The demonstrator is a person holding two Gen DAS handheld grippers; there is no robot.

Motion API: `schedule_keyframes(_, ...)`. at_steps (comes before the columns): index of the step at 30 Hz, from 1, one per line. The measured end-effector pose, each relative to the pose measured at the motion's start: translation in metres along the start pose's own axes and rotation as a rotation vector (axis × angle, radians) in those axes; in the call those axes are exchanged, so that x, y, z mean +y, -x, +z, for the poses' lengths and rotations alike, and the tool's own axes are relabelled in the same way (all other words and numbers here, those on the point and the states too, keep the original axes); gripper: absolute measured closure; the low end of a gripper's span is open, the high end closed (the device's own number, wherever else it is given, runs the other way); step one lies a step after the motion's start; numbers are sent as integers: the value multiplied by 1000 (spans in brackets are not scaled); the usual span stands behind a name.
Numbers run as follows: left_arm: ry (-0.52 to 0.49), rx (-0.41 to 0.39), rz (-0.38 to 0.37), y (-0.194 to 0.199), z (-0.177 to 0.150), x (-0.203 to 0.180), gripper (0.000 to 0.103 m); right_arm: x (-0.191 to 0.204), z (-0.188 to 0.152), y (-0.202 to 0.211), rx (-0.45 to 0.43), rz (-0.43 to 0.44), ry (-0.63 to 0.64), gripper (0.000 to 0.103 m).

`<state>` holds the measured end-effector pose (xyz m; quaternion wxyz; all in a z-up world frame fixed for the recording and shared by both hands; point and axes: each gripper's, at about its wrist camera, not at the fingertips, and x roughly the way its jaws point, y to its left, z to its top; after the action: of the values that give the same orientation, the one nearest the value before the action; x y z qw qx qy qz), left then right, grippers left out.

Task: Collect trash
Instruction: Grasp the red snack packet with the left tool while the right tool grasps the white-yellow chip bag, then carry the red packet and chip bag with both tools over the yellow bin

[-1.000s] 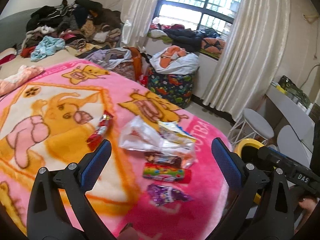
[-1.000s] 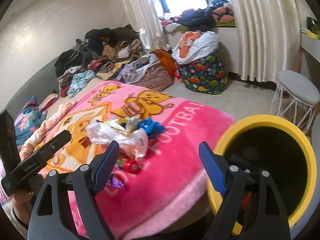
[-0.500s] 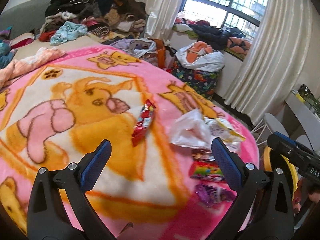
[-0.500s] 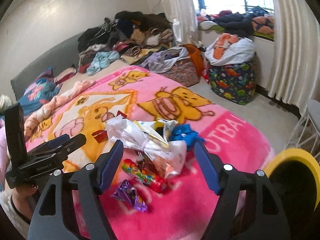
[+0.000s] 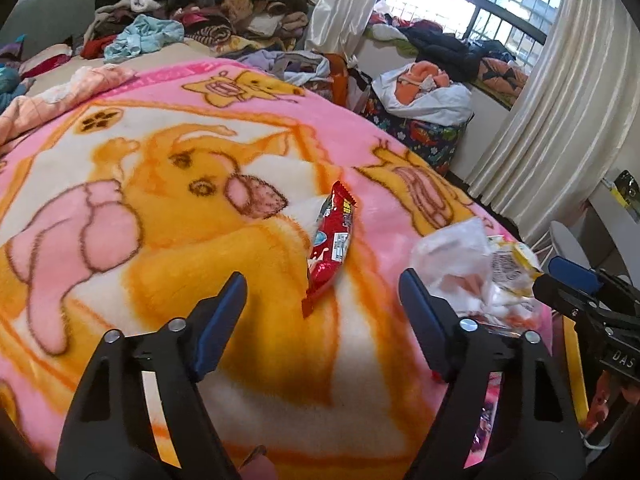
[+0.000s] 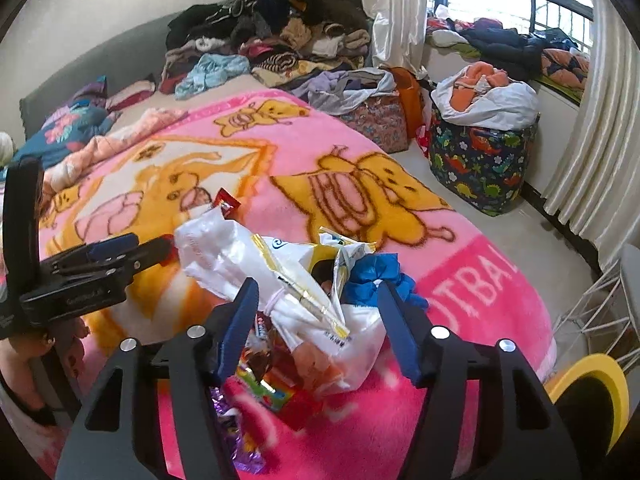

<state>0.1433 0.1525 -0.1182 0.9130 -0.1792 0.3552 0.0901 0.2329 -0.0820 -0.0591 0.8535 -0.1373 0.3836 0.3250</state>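
A red snack wrapper point(image 5: 333, 236) lies on the pink cartoon blanket point(image 5: 168, 264). My left gripper point(image 5: 322, 284) hovers just over its near end. The jaws are closing with that end between them, and the pads are clear of it. A heap of trash sits to the right: a white plastic bag point(image 6: 224, 248), a yellow-white packet point(image 6: 304, 280), a blue crumpled piece point(image 6: 380, 278), a colourful wrapper point(image 6: 268, 392) and a purple wrapper point(image 6: 238, 440). My right gripper point(image 6: 318, 292) is over this heap. Its jaws are closing around the packet and bag, and no pad presses on them.
A yellow-rimmed bin point(image 6: 592, 380) stands on the floor off the bed's near right corner. Clothes are piled at the head of the bed point(image 6: 280, 28). A dinosaur-print hamper point(image 6: 480, 160), a white stool point(image 5: 568, 240) and curtains stand by the window. A hand point(image 6: 24, 356) holds the left gripper.
Both grippers came lower and closer to the blanket, and their jaws narrowed. The left swung from the trash heap to the red wrapper. The right swung from the yellow bin to the heap.
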Motion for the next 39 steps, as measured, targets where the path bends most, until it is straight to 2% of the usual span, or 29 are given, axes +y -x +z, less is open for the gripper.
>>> schedule_keyframes(2,-7,17,7,-8,1,-1,38,0,1,-7,22,5,9,57)
schedule_keyframes(4,-12,37,13,-17,2,0,40,0,0,-13,39,13,16,72)
schedule_keyframes(7,-15,46,16,-24,2,1,45,1,-2,-17,51,47,12,85)
schedule_keyframes(10,-1,50,12,-27,1,4,53,4,-3,-14,43,69,15,88)
schedule_keyframes(12,6,58,14,-29,2,7,65,6,-3,-12,34,84,10,91)
schedule_keyframes(15,3,74,9,-31,3,8,83,5,-1,-5,12,110,-13,92)
schedule_keyframes(18,0,70,-12,-26,2,7,92,7,2,4,-19,110,-11,92)
schedule_keyframes(25,-17,21,-51,3,-2,-4,96,11,8,35,-94,126,-11,92)
schedule_keyframes(39,-40,-49,-73,55,-7,-19,98,28,-3,86,-157,146,-26,92)
